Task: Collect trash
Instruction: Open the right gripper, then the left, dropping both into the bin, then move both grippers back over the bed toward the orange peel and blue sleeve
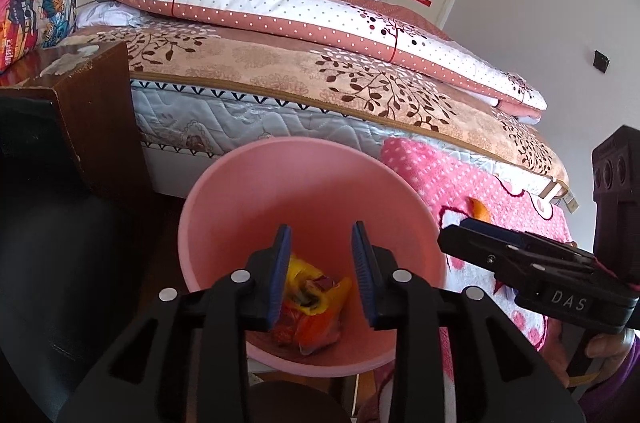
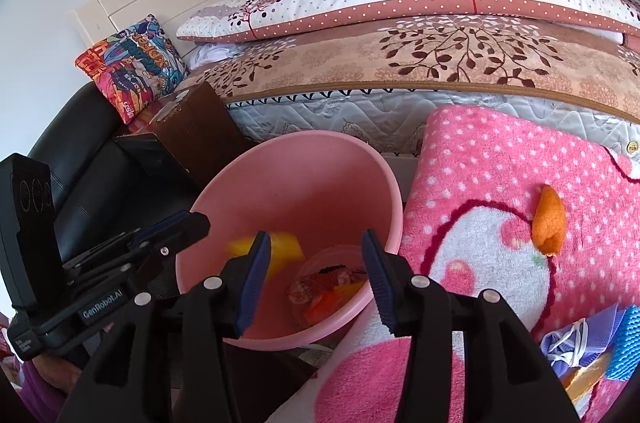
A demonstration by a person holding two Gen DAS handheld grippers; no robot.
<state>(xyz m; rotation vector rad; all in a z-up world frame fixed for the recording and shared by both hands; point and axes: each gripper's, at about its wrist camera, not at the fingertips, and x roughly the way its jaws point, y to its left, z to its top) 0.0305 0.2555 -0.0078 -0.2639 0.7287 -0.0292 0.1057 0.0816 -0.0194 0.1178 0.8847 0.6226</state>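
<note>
Trash (image 1: 310, 307) lies at the bottom of the pink bin (image 1: 224, 191) beside the bed (image 1: 280, 63). Both the left gripper (image 1: 320, 279) and right gripper (image 2: 316, 279) hang over it, jaws spread, empty. Orange peel (image 2: 550, 221) sits on the pink blanket (image 2: 500, 151)

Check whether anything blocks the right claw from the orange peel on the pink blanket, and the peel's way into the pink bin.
Nothing visible does. The orange peel lies bare on the pink blanket, right of the open right claw. The pink bin beside the blanket has no lid.
</note>
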